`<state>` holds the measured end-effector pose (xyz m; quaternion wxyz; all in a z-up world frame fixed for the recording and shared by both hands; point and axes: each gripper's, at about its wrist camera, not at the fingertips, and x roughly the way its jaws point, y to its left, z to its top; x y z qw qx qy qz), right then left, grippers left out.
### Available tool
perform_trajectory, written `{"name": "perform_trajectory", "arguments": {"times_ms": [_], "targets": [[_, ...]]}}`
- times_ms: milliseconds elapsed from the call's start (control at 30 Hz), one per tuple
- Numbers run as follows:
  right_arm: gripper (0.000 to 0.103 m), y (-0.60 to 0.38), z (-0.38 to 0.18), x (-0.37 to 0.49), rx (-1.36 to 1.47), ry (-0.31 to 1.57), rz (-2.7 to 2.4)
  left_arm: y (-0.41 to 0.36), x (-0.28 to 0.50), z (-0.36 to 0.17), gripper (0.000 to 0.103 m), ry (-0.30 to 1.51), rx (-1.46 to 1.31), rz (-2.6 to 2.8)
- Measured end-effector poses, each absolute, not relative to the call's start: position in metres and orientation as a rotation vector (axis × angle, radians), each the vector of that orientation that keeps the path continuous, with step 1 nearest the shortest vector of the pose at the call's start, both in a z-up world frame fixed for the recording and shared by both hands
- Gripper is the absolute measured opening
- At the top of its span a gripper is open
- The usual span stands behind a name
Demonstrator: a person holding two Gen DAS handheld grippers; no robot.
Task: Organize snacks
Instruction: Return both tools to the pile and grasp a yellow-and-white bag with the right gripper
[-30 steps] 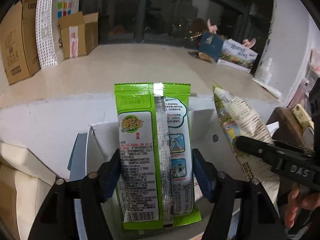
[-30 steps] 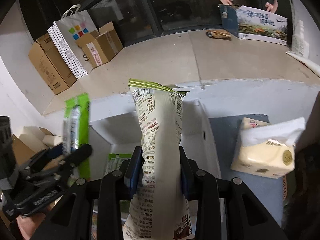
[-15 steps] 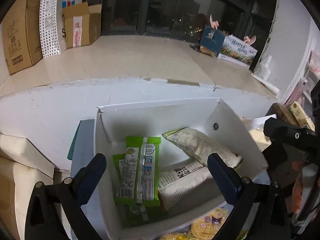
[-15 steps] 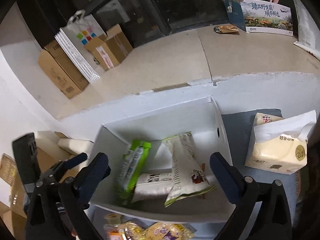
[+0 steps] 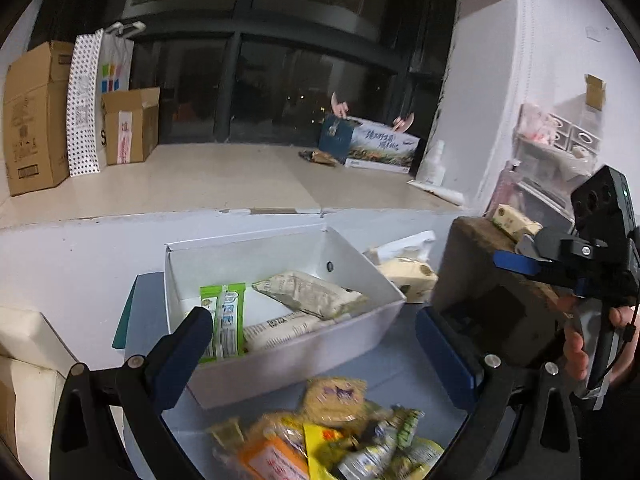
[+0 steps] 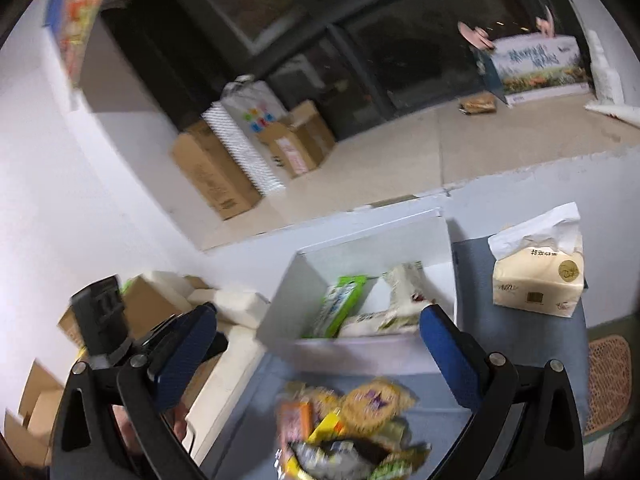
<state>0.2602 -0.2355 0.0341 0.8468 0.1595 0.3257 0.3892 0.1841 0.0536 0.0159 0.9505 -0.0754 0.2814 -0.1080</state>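
Both tools hang empty above the blue-grey table top (image 5: 404, 364). Left gripper (image 5: 316, 344): blue-padded fingers spread wide, nothing between them. Right gripper (image 6: 316, 344): likewise splayed open and empty. White open-topped cardboard box (image 5: 344, 332) sits on the table beyond the tools; inside it lie a green foil snack packet (image 5: 228, 316), flat along the left side, and two pale cream printed snack bags (image 5: 308, 296) slumped across each other toward the right, presumably dropped in rather than stacked. Nearer the cameras, a loose heap of mixed yellow, orange and green wrapped snacks (image 5: 332, 432) remains unsorted, just in front of the box wall. Judgement: with the fingers wide, each tool looks ready to descend on that heap for the next pick. Cream soft-pack tissue bundle (image 6: 536, 276) stands just right of the box, apart from the sorting.
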Motion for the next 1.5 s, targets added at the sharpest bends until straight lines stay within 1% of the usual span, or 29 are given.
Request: {"name": "perform_trajectory", "arguments": {"times_ms": [200,367,700,767,933,1167,1333,1500], "targets": [[0.103,-0.269,0.031,0.197,0.341,0.61,0.822,0.043,0.125,0.012,0.103,0.525,-0.154,-0.224],[0.103,-0.281,0.007,0.152,0.333,0.605,0.788,0.029,0.088,-0.002,0.103,0.511,-0.175,-0.255],[0.103,-0.283,-0.059,0.104,0.257,0.642,0.654,0.013,0.059,-0.048,0.103,0.637,-0.1,-0.258],[0.103,-0.285,-0.067,0.101,0.258,0.648,0.644,0.012,0.056,-0.056,0.103,0.661,-0.106,-0.262],[0.103,-0.283,-0.092,0.106,0.218,0.729,0.595,0.018,0.051,-0.065,0.103,0.68,-0.155,-0.248],[0.103,-0.274,-0.106,0.119,0.194,0.798,0.571,0.024,0.048,-0.072,0.103,0.693,-0.182,-0.243],[0.103,-0.248,-0.117,0.134,0.17,0.888,0.621,0.023,0.048,-0.077,0.103,0.705,-0.18,-0.243],[0.103,-0.205,-0.137,0.145,0.035,0.982,0.649,0.023,0.048,-0.082,0.103,0.719,-0.189,-0.242]]}}
